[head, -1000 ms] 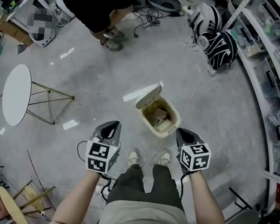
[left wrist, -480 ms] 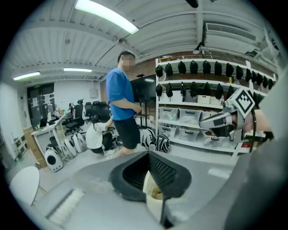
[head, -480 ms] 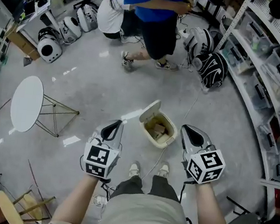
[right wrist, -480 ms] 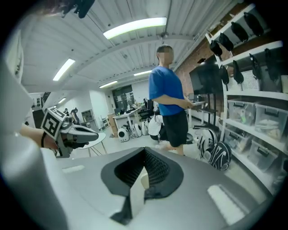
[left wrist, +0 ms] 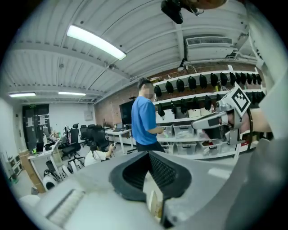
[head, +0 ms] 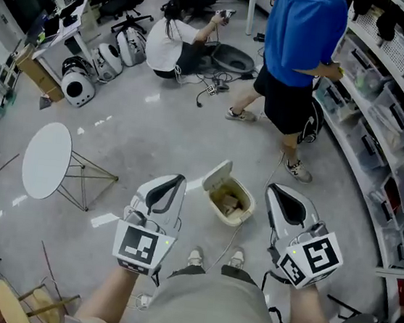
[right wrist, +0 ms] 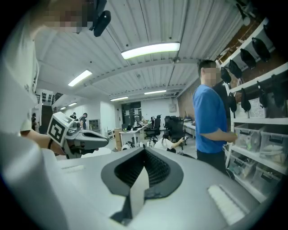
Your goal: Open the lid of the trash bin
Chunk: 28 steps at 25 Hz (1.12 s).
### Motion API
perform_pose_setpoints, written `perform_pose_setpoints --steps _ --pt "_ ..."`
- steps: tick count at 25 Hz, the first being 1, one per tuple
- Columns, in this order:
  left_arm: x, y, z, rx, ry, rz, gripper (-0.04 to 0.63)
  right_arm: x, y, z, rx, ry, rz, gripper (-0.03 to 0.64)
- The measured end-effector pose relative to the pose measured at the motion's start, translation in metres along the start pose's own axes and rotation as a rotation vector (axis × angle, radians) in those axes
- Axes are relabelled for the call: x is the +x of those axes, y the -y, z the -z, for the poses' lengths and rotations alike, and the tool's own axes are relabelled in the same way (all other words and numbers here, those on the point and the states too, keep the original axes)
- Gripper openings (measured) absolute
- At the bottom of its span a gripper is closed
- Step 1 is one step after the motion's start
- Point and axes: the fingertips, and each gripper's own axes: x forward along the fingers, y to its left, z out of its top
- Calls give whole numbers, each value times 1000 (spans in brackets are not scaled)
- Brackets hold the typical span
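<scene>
The fingers (left wrist: pixel 167 174) of the left gripper (head: pixel 178 180) are meeting tip to tip and gripping nothing, with only a thin wedge of light showing between their ribbed pads. The fingers (right wrist: pixel 158 169) of the right gripper (right wrist: pixel 145 150) are likewise pressing together at the tips and carrying nothing. In the head view both grippers are hovering above the floor (head: pixel 148 125) and pointing forward, each marker cube sitting near the person's wrist.

The trash bin (head: pixel 234 211), small and beige, is standing on the floor between the two grippers and just ahead of the person's shoes (head: pixel 195 256). Neither gripper is touching it. Its lid (head: pixel 216 175) is already standing up, tilted back on the far left side of the rim, and brownish scraps are lying inside. A thin cable (head: pixel 278 166) is running across the floor past the bin's right side.

Beyond the bin, a person in a blue shirt (head: pixel 303 31) is standing beside the shelves (head: pixel 394 115) on the right. Another person in a white top (head: pixel 170 43) is crouching on the floor farther back. Each gripper view is catching the other gripper out to its side, held level with it.
</scene>
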Motion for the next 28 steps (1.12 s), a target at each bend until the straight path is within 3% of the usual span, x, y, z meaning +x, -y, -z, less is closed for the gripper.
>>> perform_pose_setpoints --steps 3,10,28 --pt "-13 0 -26 -21 53 -20 2 -11 -11 -28 -26 67 4 3" --pt "-32 -5 -68 18 132 -45 2 -31 -27 -84 -79 191 -21 3" --pt "-37 -10 -73 5 134 -76 2 -32 -16 -84 -85 182 3 2"
